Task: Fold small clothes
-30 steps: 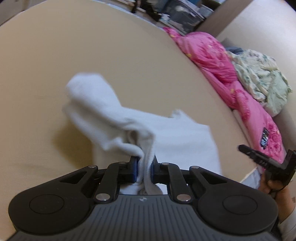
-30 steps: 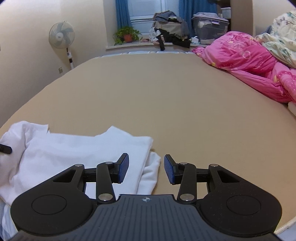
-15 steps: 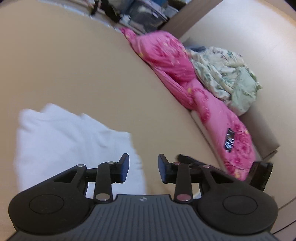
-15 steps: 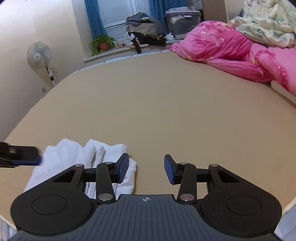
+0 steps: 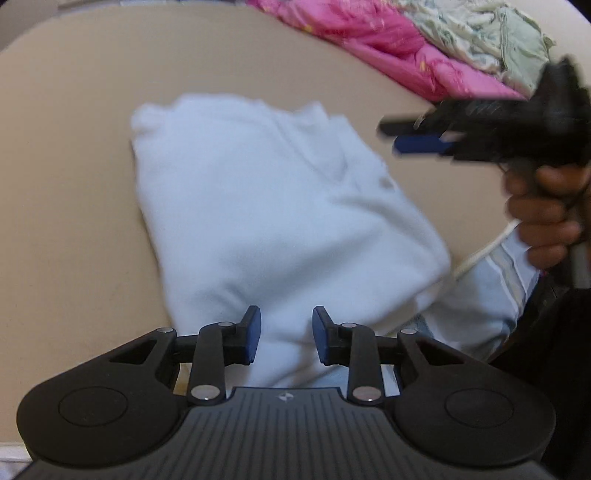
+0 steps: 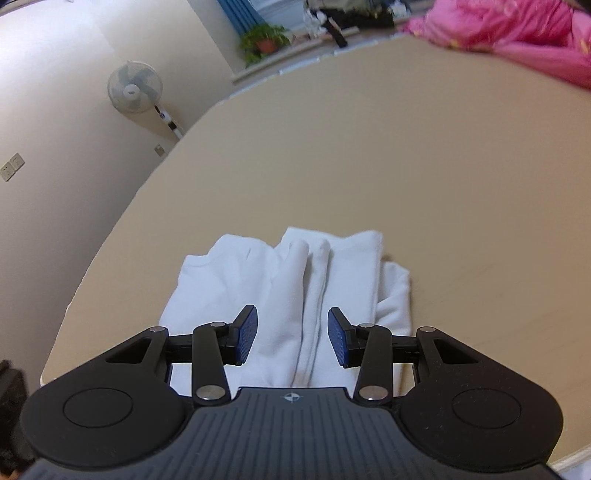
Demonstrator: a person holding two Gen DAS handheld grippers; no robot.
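A small white garment [image 5: 266,206] lies folded in a compact bundle on the tan bed surface [image 5: 74,147]. My left gripper [image 5: 286,339] is open and empty, hovering over the garment's near end. The right gripper shows in the left wrist view [image 5: 417,136], held in a hand above the garment's right side, blurred. In the right wrist view the garment [image 6: 295,280] shows stacked folded layers, and my right gripper [image 6: 291,336] is open and empty just over its near edge.
A pink quilt [image 5: 388,40] and a pale floral blanket [image 5: 487,33] lie along the bed's far side. A standing fan [image 6: 135,88], a potted plant [image 6: 264,40] and clutter on the windowsill stand beyond the bed. The person's striped sleeve [image 5: 480,291] is at lower right.
The left gripper let go of the garment and opened. The garment now lies folded flat. Both grippers have swung round to face it, the right one moving over it.
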